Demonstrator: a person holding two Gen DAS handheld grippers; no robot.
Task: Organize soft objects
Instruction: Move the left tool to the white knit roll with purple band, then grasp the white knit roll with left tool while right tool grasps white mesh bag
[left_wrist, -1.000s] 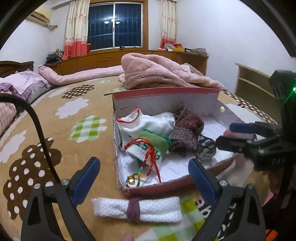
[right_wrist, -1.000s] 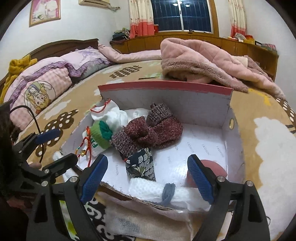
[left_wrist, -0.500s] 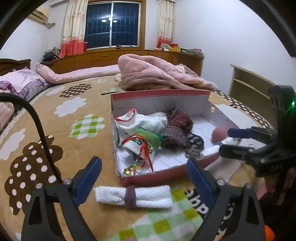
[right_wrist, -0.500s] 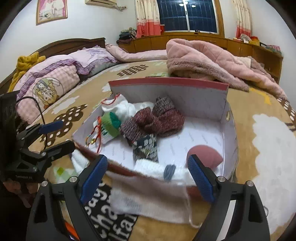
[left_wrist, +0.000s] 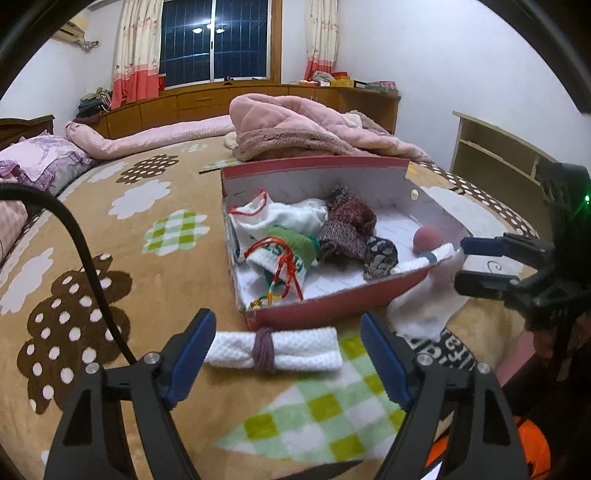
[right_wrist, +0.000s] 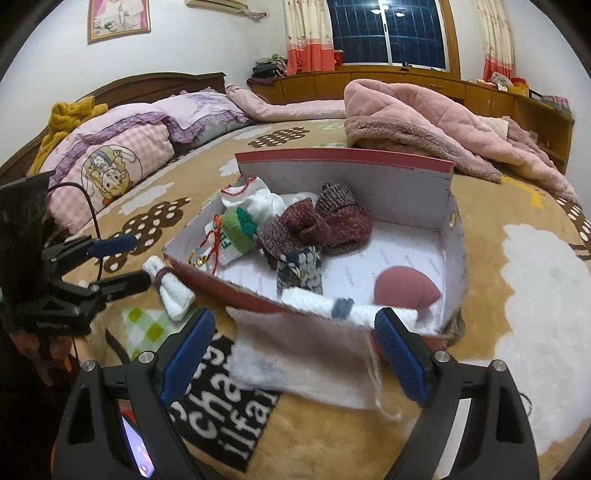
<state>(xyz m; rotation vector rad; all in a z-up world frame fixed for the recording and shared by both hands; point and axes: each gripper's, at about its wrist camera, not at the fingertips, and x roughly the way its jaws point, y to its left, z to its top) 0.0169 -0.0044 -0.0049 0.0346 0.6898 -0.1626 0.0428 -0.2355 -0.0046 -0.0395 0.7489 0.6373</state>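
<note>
Rolled white cloth (left_wrist: 275, 349) tied with a purple band lies on the bed (left_wrist: 110, 236), against the box's (left_wrist: 332, 306) near wall, between the left gripper (left_wrist: 288, 354) jaws, which are spread, have just been closing, and are not touching it. Right gripper (right_wrist: 295, 354) jaws spread over a loose white cloth (right_wrist: 303, 358). Socks (right_wrist: 314, 225) sit in the box. Only the right view shows the headboard (right_wrist: 147, 81) and wall picture (right_wrist: 118, 16); only the left shows a shelf (left_wrist: 495, 155).
</note>
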